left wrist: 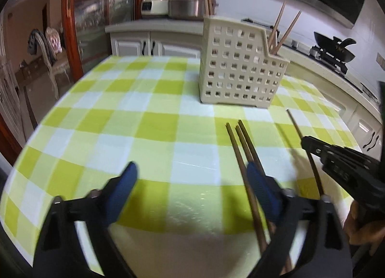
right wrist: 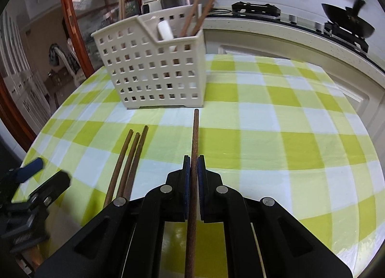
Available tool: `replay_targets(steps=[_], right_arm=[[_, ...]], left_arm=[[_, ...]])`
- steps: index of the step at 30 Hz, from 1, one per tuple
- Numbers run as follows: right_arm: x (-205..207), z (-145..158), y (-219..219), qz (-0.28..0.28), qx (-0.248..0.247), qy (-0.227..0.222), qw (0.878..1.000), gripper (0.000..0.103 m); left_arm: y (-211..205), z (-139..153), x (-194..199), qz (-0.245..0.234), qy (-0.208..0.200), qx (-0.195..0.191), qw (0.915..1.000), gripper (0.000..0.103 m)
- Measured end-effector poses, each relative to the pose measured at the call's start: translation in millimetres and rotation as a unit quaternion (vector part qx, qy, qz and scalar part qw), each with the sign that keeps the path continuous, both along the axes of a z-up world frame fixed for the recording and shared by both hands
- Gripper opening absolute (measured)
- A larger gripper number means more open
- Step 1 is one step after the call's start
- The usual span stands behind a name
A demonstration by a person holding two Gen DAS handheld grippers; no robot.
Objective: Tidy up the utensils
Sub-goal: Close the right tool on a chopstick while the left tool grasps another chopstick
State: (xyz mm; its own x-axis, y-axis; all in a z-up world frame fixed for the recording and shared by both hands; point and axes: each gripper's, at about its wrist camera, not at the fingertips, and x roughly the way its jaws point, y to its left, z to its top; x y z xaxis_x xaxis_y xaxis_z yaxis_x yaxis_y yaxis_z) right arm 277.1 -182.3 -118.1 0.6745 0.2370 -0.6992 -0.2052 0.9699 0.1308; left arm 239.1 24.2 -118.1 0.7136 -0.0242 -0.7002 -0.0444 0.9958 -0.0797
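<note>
Pinching one dark chopstick [right wrist: 194, 169] between the pressed-together pads of the right gripper [right wrist: 194, 164], with the stick running forward past the fingertips and pointing toward the basket. Hovering just to the left, spread wide with nothing between the blue pads: the left gripper [left wrist: 192, 181], its right finger [left wrist: 261, 193] lying over or against a bundle of sticks (touching or just above, impossible to tell). Lying side by side on the green-and-white checked tablecloth [right wrist: 276, 119]: three loose chopsticks [right wrist: 128, 157], tips fanned slightly apart, just left of the held one. Counting four dark sticks in the near field, then: one gripped, three resting. Standing upright farther along the table: one cream perforated utensil basket [right wrist: 154, 68], with two lighter chopsticks [right wrist: 204, 1] leaning out of its lower front compartment and one white handle-like piece [right wrist: 164, 29] beside them. Sitting beyond on the counter: two cookers, one white [left wrist: 154, 3] and one steel [left wrist: 186, 6], and off to the right one black wok [left wrist: 334, 47] on the stove.
</note>
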Motion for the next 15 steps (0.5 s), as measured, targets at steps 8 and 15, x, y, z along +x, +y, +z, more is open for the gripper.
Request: replay_targets(steps=[8,15], right_arm=[[-8.1,3.8,-25.4,-0.006,0.032,-0.008,0.999,0.006],[-11.3,2.4,-41.3,-0.013,0.050,-0.008,0.999,0.006]], left_arm=[[-23.4,-15.1,25.3,-0.007,0.049,-0.017,0.9986,0.051],[-37.9,-16.7,35.3,-0.005,0.056,-0.003,0.9984,0.042]])
